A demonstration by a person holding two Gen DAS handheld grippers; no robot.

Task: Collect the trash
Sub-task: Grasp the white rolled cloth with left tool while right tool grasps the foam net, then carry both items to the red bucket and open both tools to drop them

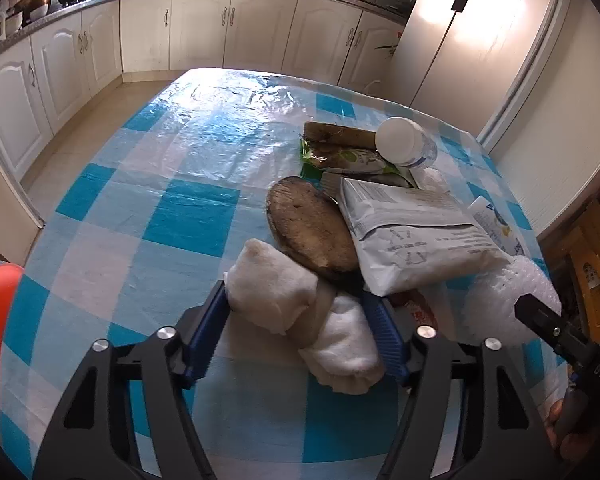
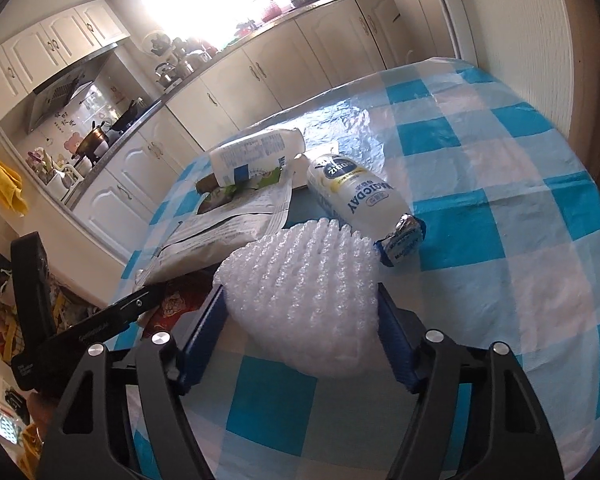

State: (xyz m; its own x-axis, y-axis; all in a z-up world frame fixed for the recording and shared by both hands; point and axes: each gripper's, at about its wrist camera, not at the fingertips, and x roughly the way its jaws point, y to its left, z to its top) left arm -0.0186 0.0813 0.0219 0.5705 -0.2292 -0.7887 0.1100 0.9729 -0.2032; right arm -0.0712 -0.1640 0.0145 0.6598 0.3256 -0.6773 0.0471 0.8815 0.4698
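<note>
The left hand-held gripper (image 1: 296,320) has its two blue pads on both sides of a rolled white cloth (image 1: 300,316). The pads touch the roll on its left and right, so this hand-held gripper looks closed on it. The roll lies on the counter (image 1: 180,216), at the near edge of the trash pile. Its long side runs from far left to near right, slanting across the gap between the pads. The hand-held gripper points forward and down at the counter.

The right hand-held gripper (image 2: 300,312) has its pads on both sides of a white foam net (image 2: 304,292), the bumpy kind that wraps fruit. The pads press its left and right edges, so it looks gripped too. The net lies flat on the counter, right in front of this hand-held gripper, which also tips forward and down.

Each hand is right at its own piece, so neither has to reach. The next move is probably a straight lift. The cloth roll may sag or slip because it sits at a slant in the grip.

Farther out lie the rest of the trash: a brown flat round thing (image 1: 312,232) touching the cloth, a white paper bag (image 1: 416,232) beside it, a white plastic bottle (image 2: 356,196) on its side, and a small blue wrapper (image 2: 404,242) by the net.
</note>
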